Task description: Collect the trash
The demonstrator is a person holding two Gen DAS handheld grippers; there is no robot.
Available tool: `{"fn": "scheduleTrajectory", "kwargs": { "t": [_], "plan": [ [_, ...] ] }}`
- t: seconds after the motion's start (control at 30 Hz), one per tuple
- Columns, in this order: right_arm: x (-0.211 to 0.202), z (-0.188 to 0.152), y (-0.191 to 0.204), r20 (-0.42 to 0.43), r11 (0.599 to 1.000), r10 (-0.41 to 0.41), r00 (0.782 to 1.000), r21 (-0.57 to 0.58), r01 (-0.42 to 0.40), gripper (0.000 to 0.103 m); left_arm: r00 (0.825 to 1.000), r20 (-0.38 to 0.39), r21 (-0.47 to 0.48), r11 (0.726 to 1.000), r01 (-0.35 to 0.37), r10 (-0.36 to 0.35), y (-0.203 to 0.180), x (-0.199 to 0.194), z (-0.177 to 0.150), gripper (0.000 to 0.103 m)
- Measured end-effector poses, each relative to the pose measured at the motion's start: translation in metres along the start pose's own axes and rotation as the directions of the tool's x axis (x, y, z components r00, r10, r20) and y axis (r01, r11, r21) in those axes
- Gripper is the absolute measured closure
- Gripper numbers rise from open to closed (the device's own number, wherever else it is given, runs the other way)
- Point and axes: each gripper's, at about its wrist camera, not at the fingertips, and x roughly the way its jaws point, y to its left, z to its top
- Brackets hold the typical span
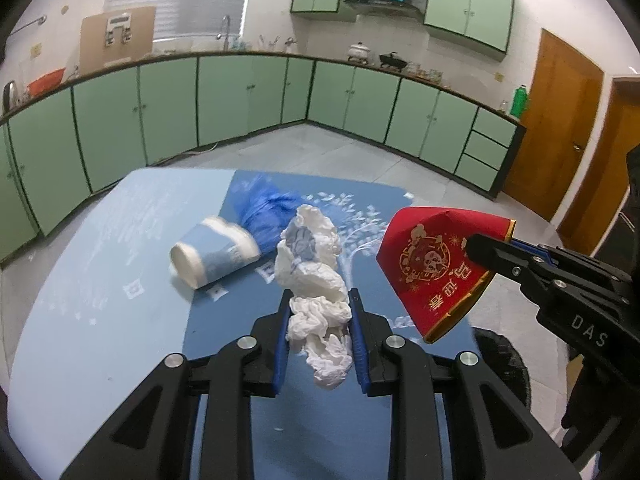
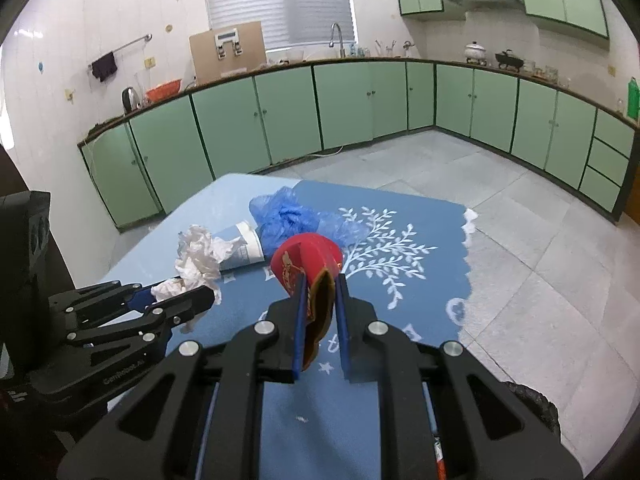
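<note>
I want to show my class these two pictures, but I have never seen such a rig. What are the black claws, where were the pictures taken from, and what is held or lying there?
Each black claw is a hand-held two-finger gripper carrying its own camera, so each picture looks along one gripper's fingers. The left gripper clamps a crumpled white tissue. The right gripper pinches a red paper envelope with gold print. On the blue patterned tablecloth lie a tipped-over blue-and-white paper cup and a crumpled blue plastic bag.

My left wrist camera looks down along its fingers, close over the table [image 1: 80,280]; my right does likewise from 3 o'clock. Both share the table and green cabinets [image 2: 280,112] at 12.
</note>
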Motion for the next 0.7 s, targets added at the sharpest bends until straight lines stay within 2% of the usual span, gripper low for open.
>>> {"fn": "scheduleTrajectory", "kwargs": {
  "t": [0.27,0.5,0.7],
  "plan": [
    [-0.051,-0.004,-0.014,0.054,0.999,-0.044,0.998,0.007,0.043,0.091,0.997,0.042,0.062,0.996,0.067,-0.07,-0.044,-0.031,0.005,0.077],
    [-0.095,-0.017,-0.036,0.086,0.995,-0.102,0.991,0.032,0.099,0.09,0.988,0.044,0.109,0.984,0.143,-0.149,-0.082,-0.046,-0.002,0.077],
    [-0.128,-0.036,-0.064,0.092,0.982,-0.182,0.979,0.076,0.175,0.09,0.975,0.029,0.152,0.965,0.214,-0.22,-0.118,-0.049,-0.011,0.077]
  ]
}}
